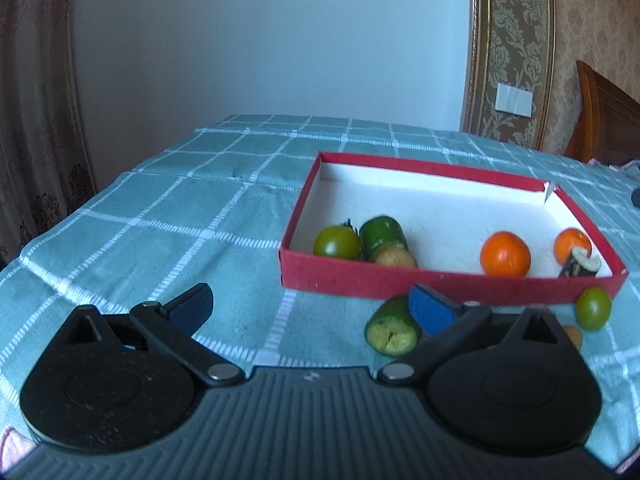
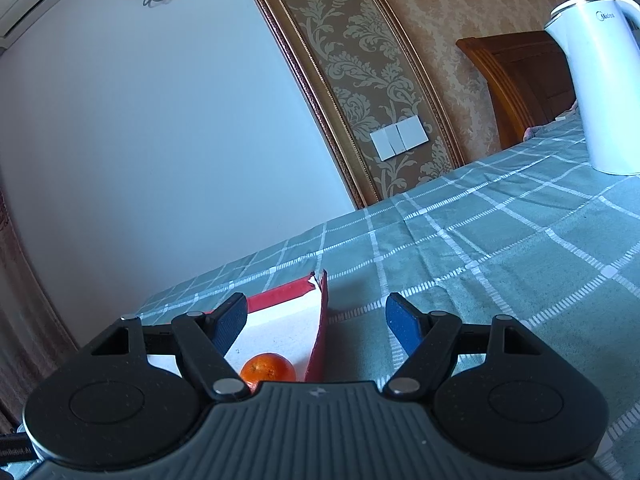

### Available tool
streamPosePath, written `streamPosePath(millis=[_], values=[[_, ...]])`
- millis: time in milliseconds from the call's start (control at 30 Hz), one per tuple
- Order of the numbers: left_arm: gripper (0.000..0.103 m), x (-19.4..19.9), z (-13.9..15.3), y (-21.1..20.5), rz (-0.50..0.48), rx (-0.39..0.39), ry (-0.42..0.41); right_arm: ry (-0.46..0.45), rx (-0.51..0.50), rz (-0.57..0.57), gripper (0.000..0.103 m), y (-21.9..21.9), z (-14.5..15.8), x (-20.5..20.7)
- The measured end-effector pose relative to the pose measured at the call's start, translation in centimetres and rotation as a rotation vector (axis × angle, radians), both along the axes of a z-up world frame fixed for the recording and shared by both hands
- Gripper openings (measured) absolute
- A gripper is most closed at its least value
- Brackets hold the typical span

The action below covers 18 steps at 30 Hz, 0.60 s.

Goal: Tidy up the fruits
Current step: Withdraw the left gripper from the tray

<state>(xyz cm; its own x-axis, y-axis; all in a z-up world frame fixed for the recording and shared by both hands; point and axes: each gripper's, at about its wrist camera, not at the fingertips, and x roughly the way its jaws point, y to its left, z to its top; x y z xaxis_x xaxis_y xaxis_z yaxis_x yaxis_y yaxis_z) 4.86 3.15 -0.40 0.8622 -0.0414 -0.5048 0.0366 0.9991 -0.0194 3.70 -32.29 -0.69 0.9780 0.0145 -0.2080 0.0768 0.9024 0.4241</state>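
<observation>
The left gripper (image 1: 310, 306) hangs with fingers spread wide and empty, and the right gripper (image 2: 314, 318) likewise. A cut cucumber piece (image 1: 393, 326) lies on the checked tablecloth (image 1: 160, 216) just outside the red box's (image 1: 440, 280) near wall, a green tomato (image 1: 593, 309) beside the box's near right corner. The cucumber piece looks firm, light and probably slick-skinned; its rounded sides seem the best hold. Inside the box are oranges (image 1: 505, 254), another tomato and more cucumber. A white kettle (image 2: 600, 80) stands far along the cloth, by papered walls.

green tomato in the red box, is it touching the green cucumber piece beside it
Touching. The left wrist view shows the round green tomato pressed against the green cucumber piece inside the red cardboard box, no white floor between them.
</observation>
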Motion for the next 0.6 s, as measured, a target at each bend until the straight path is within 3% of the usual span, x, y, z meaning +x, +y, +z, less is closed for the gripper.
streamPosePath(millis=[67,267,433,600], values=[[0.103,-0.4,0.2,-0.4,-0.016,0.022,-0.037,0.002,-0.002,0.000,0.076,0.1,0.1,0.0],[0.103,-0.8,0.0,-2.1,-0.077,0.108,-0.036,-0.006,0.001,-0.014,0.080,0.1,0.1,-0.2],[0.103,-0.6,-0.1,-1.3,-0.064,0.060,-0.029,-0.012,-0.002,-0.007,0.080,0.1,0.2,-0.2],[0.103,-1.0,0.2,0.1,0.021,-0.005,-0.075,-0.052,-0.032,0.032,0.080,0.8,0.8,-1.0]])
